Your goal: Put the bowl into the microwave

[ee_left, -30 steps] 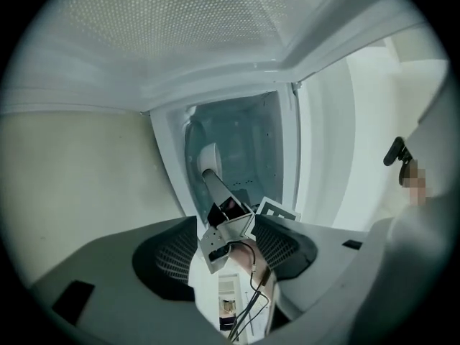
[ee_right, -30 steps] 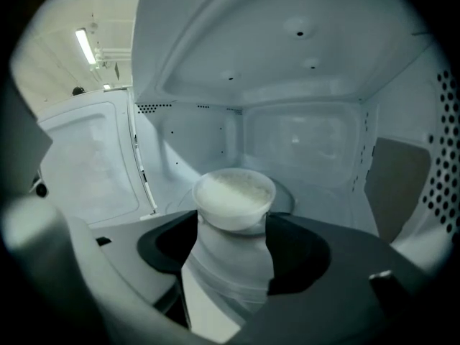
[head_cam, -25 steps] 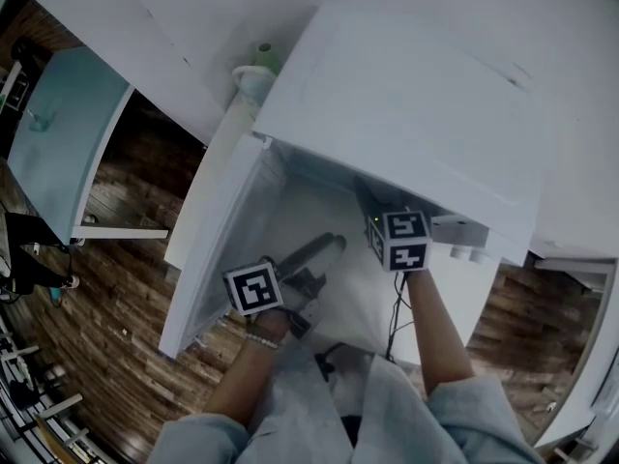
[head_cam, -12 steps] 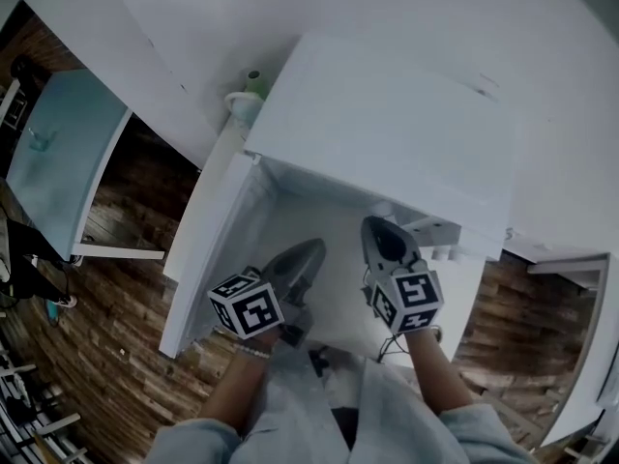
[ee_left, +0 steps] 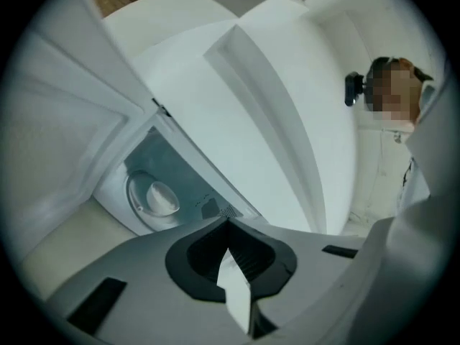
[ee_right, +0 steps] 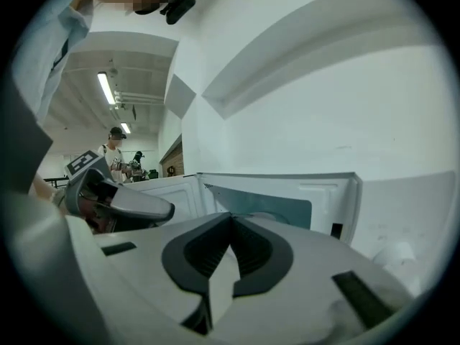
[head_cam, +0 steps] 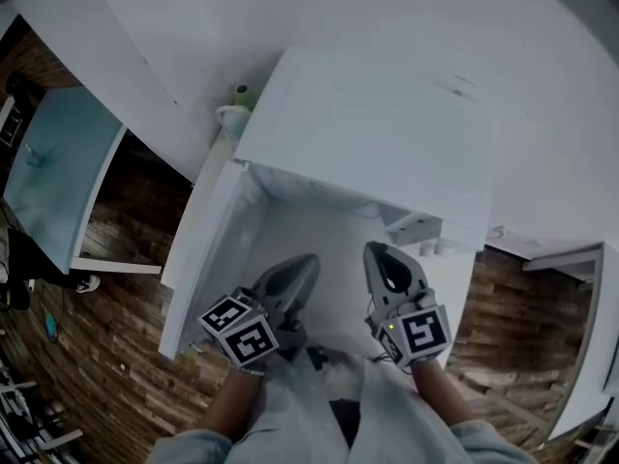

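Note:
The white microwave stands with its door swung open to the left. In the left gripper view a white bowl sits on the round turntable inside the cavity. My left gripper and right gripper hover side by side in front of the opening, apart from the bowl. Both pairs of jaws have just been closing and now meet with nothing between them, as the left gripper and right gripper views show. The right gripper view also catches the left gripper beside the door.
A white cup with a green-topped thing stands behind the microwave's left corner. Wooden floor lies to the left and a pale blue table further left. People stand far off in the room.
Both grippers have drawn back from the microwave opening toward me and risen. The right one has come out from under the microwave's top edge. The left one has rolled.

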Demonstrator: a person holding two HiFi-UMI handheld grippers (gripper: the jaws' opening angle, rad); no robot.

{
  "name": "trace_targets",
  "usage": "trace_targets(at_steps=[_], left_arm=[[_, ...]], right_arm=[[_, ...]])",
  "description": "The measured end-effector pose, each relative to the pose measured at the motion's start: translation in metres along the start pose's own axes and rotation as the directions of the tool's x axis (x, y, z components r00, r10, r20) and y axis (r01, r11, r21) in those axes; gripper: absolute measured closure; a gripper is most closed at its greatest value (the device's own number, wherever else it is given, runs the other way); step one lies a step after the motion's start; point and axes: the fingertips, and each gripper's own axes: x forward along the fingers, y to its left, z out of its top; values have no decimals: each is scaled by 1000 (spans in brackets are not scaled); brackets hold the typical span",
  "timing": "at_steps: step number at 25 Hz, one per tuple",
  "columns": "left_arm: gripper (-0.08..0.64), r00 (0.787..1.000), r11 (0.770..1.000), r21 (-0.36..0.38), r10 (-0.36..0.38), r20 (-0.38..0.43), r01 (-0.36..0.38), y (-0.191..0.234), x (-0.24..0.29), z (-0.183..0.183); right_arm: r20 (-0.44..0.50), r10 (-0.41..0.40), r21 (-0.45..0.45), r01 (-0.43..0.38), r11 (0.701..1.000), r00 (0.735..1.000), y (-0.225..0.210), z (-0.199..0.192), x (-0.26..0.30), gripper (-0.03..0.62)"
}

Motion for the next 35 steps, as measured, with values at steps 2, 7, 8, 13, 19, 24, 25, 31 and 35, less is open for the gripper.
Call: trace_targets(at_steps=[2,7,8,13,19,24,25,31,35], left_arm=[[561,999,994,104,-12,-34,15,-12,2,-1],[561,999,982,187,-26,-48,35,-25,1,-1],[561,999,980,197,-23,-48,32,-26,0,-2],[561,999,969,248,-5,-47,16,-30,-6,-7],[561,999,967,254,-6,-53,19,-34,-6,-10],[561,998,967,253,-11,-62,26,-38,-4,-11],[561,998,968,251,-15,-63,30,-38,-3,-12],[561,997,968,249,-19,-74,37,-40,-2,-15],[561,997,968,247,-18,-80,38,-39,-1,-16]], right_arm=[[23,4,-11,-4,1000,1000,5,5,-7,589],[51,32,1,-32,999,998,16,8,-17,589],[44,40,11,-41,999,998,18,6,-19,589],[51,95,21,-96,995,994,31,7,-23,589],[43,139,34,-141,990,989,38,6,-23,589],[45,145,36,-147,988,988,38,5,-23,589],[46,144,38,-145,989,989,37,5,-23,589],[41,136,47,-138,989,990,35,4,-24,589],[42,135,54,-137,989,990,34,3,-24,589]])
